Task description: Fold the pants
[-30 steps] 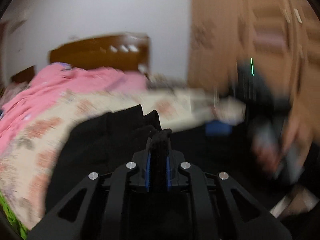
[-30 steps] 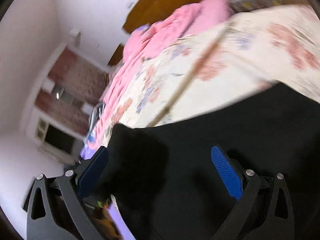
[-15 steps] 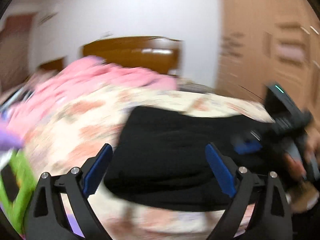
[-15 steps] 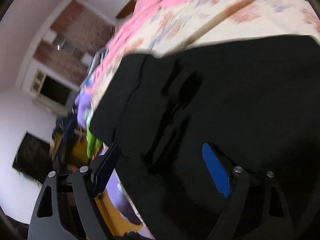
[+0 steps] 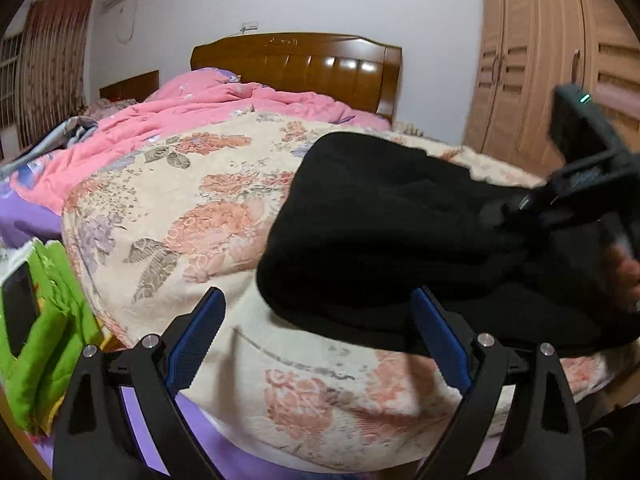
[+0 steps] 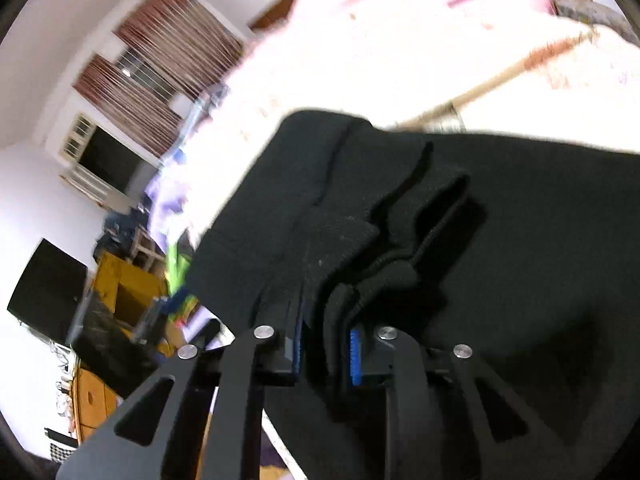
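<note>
The black pants [image 5: 384, 232] lie folded in layers on the floral bedspread [image 5: 192, 216] near the bed's foot. My left gripper [image 5: 316, 336] is open and empty, held just in front of the pants' near edge. My right gripper [image 6: 326, 344] is shut on a bunched stack of the pants' layers [image 6: 360, 248]. The right gripper also shows at the right of the left wrist view [image 5: 560, 200], at the pants' right end.
A pink quilt [image 5: 208, 100] and wooden headboard [image 5: 296, 64] lie beyond. A wardrobe [image 5: 560, 60] stands at the right. A green bag [image 5: 44, 320] sits left of the bed on purple sheet. Curtains and a window [image 6: 160, 60] are on the far side.
My left gripper let go of the pants, opened and pulled back. My right gripper, open before, closed on the pants' layered edge.
</note>
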